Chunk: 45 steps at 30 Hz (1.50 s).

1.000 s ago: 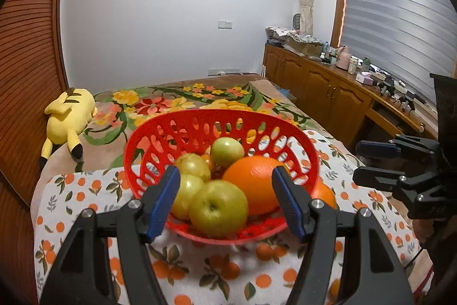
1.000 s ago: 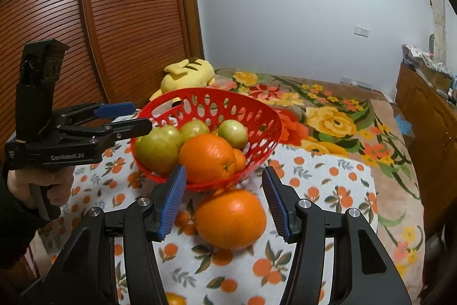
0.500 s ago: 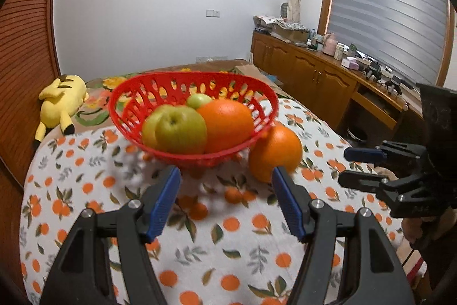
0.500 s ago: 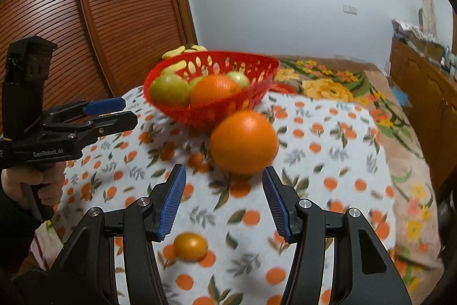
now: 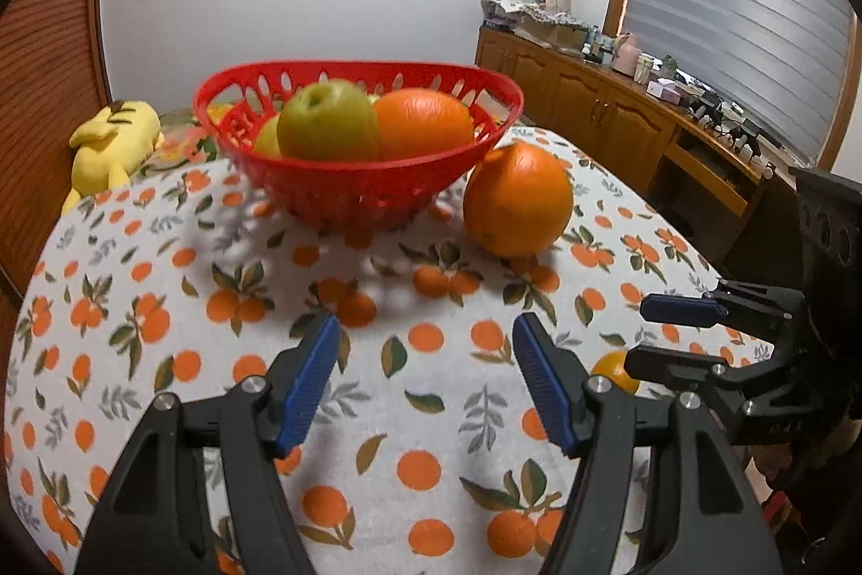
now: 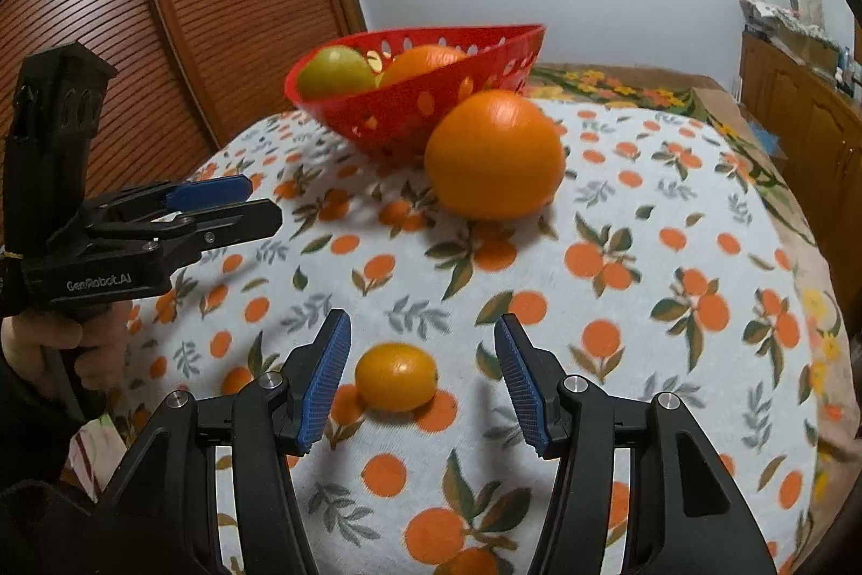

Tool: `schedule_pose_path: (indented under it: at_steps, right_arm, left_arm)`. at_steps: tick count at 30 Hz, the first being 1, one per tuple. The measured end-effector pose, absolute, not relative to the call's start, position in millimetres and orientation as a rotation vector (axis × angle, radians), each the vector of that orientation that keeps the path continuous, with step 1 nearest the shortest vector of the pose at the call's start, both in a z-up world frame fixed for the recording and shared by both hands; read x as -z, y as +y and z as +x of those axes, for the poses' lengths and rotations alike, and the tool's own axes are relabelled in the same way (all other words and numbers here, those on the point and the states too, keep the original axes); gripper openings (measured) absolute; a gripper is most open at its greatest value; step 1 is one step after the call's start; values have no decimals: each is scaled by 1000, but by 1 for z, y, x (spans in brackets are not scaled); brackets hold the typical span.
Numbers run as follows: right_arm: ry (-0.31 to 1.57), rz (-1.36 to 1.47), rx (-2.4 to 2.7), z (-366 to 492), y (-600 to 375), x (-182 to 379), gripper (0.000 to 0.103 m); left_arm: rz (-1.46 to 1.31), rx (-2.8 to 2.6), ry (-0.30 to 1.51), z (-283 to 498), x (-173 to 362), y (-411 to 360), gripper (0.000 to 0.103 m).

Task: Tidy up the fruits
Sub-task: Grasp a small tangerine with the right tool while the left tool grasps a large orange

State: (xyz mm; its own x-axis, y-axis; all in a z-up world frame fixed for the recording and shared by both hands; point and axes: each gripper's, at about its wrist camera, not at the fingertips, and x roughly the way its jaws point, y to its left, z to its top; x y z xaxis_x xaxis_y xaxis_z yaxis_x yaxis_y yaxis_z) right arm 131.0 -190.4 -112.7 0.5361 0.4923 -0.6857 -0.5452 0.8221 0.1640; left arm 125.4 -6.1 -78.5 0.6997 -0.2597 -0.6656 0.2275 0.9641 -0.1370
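Basket wall hides most fruit in the red basket (image 5: 355, 189). Big orange (image 6: 495, 154) touches its side mid-table; small orange (image 6: 396, 376) sits between the right gripper's (image 6: 423, 381) gaping, empty jaws. Left gripper (image 5: 425, 383) gapes too, empty.

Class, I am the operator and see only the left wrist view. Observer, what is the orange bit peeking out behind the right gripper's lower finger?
Observer: A small orange, whole in the right wrist view, lying on the tablecloth.
Operator: Does the right gripper hold it?
Observer: No. It sits between the right gripper's open fingers, and neither pad touches it.
Operator: What carries my gripper?
Observer: A hand grips the left gripper's handle.
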Motion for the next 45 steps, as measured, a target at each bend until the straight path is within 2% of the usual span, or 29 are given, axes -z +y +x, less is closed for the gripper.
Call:
schedule_pose_path:
  at_steps: [10, 24, 45]
  right_arm:
    - [831, -95, -635, 127, -183, 126, 56]
    - [865, -118, -652, 128, -177, 132, 36]
    - [795, -71, -530, 147, -231, 114, 35]
  left_arm:
    - [-68, 267, 790, 123, 100, -2, 67]
    - [-68, 270, 797, 122, 104, -3, 67]
    - [-46, 315, 780, 153, 86, -43, 67]
